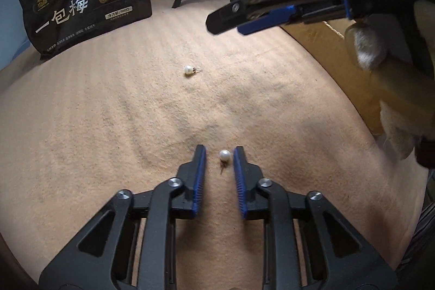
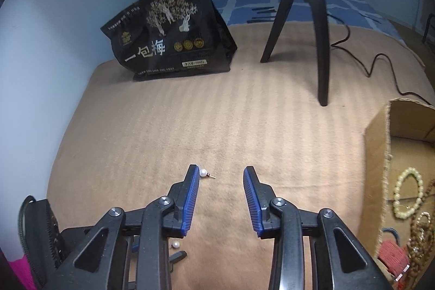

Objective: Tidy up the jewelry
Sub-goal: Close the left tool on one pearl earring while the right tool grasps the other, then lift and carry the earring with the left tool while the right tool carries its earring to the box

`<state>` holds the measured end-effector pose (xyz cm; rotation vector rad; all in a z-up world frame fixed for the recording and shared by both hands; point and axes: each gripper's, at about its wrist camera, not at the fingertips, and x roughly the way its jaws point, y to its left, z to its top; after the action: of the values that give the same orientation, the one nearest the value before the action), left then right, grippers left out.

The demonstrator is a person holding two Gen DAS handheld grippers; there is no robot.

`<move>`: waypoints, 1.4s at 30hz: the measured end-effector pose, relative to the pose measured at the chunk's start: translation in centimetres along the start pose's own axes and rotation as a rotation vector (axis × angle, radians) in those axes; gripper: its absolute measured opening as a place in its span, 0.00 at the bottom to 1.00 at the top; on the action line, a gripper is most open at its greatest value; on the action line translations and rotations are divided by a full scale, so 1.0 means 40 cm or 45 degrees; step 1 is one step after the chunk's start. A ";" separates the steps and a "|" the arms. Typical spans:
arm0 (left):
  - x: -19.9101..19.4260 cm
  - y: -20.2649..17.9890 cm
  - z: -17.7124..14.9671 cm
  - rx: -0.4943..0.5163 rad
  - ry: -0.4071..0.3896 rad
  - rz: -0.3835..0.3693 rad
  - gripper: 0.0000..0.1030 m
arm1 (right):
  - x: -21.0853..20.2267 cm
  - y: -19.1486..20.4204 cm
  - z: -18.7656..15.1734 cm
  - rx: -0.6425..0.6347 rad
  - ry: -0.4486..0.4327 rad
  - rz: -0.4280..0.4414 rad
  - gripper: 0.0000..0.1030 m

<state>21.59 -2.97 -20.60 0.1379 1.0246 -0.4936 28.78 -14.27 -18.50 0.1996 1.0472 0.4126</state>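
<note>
Two pearl stud earrings lie on the tan blanket (image 1: 108, 127). The near earring (image 1: 224, 155) lies between the fingertips of my left gripper (image 1: 219, 155), which is open and close around it without touching. The far earring (image 1: 188, 69) lies further ahead; in the right wrist view it (image 2: 203, 172) lies beside the left fingertip of my right gripper (image 2: 221, 173), which is open and empty. The near earring (image 2: 176, 245) shows low in that view. My right gripper (image 1: 272, 15) shows at upper right in the left wrist view.
A cardboard box (image 2: 380, 154) at the right holds a pale bead bracelet (image 2: 407, 192), brown beads and a red item. A black snack bag (image 2: 174, 37) stands at the back left. A black tripod (image 2: 312, 26) with a cable stands at the back.
</note>
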 end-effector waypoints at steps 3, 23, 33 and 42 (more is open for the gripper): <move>0.005 0.006 0.004 0.001 -0.008 0.013 0.09 | 0.028 0.008 0.002 -0.004 0.015 0.003 0.32; -0.026 0.066 -0.008 -0.076 -0.027 0.033 0.07 | 0.149 0.045 0.016 -0.114 0.055 -0.074 0.19; -0.034 0.090 -0.027 -0.099 -0.028 0.051 0.07 | 0.166 0.100 -0.004 -0.289 0.055 -0.150 0.08; -0.042 0.095 -0.033 -0.117 -0.033 0.052 0.07 | 0.123 0.099 -0.014 -0.299 0.020 -0.158 0.08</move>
<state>21.58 1.38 -20.31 0.0705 1.0150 -0.4095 29.50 -8.62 -21.28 -0.0777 1.0120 0.4218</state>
